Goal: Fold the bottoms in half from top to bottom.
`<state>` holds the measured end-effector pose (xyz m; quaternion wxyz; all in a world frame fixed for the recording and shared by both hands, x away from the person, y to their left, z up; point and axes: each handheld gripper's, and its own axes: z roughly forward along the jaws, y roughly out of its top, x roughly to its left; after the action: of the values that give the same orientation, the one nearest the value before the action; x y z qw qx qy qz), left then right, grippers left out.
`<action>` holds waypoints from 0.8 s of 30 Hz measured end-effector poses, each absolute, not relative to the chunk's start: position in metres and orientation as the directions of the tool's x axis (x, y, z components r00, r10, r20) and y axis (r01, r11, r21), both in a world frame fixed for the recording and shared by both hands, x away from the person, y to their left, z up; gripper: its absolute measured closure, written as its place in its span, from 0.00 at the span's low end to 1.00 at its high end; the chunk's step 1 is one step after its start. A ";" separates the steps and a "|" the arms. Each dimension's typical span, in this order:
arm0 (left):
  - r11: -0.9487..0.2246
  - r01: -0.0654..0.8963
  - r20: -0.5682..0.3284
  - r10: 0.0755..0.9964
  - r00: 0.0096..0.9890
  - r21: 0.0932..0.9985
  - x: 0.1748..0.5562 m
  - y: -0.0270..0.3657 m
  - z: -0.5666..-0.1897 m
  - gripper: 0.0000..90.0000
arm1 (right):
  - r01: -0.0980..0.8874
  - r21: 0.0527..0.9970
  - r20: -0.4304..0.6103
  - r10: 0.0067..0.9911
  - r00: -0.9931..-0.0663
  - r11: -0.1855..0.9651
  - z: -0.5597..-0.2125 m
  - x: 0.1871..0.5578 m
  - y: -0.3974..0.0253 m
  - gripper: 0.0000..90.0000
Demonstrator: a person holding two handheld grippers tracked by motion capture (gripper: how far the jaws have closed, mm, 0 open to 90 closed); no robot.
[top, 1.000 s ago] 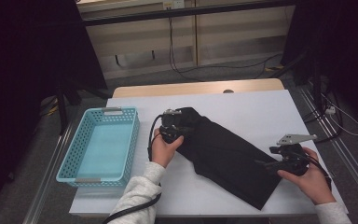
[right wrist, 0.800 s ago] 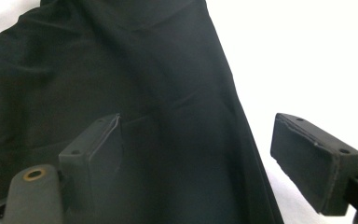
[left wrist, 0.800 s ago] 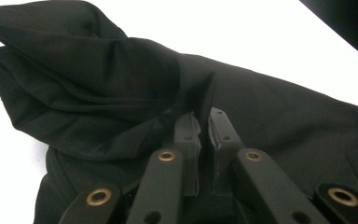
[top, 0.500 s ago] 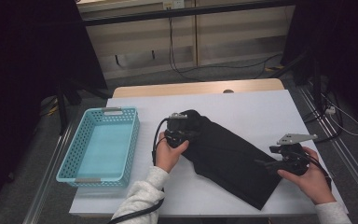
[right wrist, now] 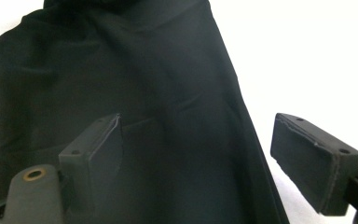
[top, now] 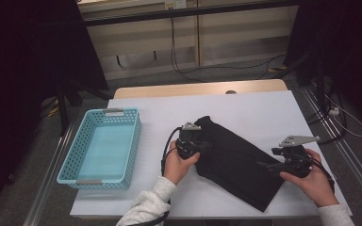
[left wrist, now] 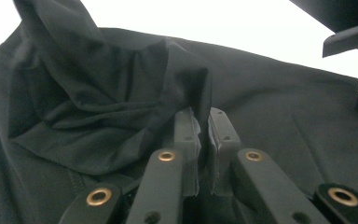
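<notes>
Black garment [top: 238, 162] is lying on the white table [top: 264, 108], right of centre; its long axis is running diagonally, from the upper-left end near the table's middle down to the lower-right corner by the near edge; blue basket [top: 101, 146] is sitting well apart at the left, with nothing visible inside.

Left gripper [top: 201, 145] is sitting at the garment's upper-left end; in the left gripper view its jaws are standing almost together with a raised fold of the black cloth [left wrist: 121, 107] pinched between them, so it is gripping the garment there [left wrist: 204, 154].

Right gripper [top: 269, 165] is hovering at the lower-right part of the garment, jaws pointing inward along the cloth; in the right gripper view the two pads [right wrist: 98, 154] are standing wide apart, one over the dark cloth [right wrist: 158, 93], the other out over bare white table; it is holding nothing.

Relation that matters: the garment's right-hand edge is running between the open jaws, cloth lying ahead and to the camera's left; judging from this, the right gripper is the one nearer the free lower end and would need to drop and close on that edge; the far end is already being held by the left, so the two grips would be sitting at opposite ends of the long axis.
</notes>
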<state>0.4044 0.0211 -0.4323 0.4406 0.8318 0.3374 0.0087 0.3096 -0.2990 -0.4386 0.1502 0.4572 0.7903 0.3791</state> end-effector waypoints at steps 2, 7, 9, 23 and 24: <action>-0.411 0.541 -0.263 0.563 0.784 0.734 0.403 0.019 -0.434 0.94 | 0.609 0.736 0.109 0.836 -0.538 0.296 -0.439 0.310 -0.299 0.19; -0.418 0.545 -0.264 0.563 0.783 0.727 0.401 0.019 -0.438 0.94 | 0.607 0.738 0.107 0.837 -0.537 0.295 -0.438 0.310 -0.299 0.19; -0.416 0.546 -0.266 0.563 0.782 0.727 0.401 0.019 -0.439 0.94 | 0.607 0.738 0.108 0.837 -0.536 0.294 -0.438 0.310 -0.298 0.19; -0.412 0.557 -0.275 0.568 0.776 0.721 0.401 0.022 -0.443 0.92 | 0.606 0.734 0.106 0.830 -0.547 0.306 -0.439 0.312 -0.294 0.19; -0.412 0.557 -0.275 0.568 0.776 0.721 0.401 0.022 -0.443 0.91 | 0.605 0.735 0.106 0.830 -0.548 0.305 -0.439 0.312 -0.294 0.19</action>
<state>0.4010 0.0218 -0.4433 0.4267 0.8402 0.3347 0.0061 0.3117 -0.2940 -0.4393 0.1484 0.4515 0.7942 0.3787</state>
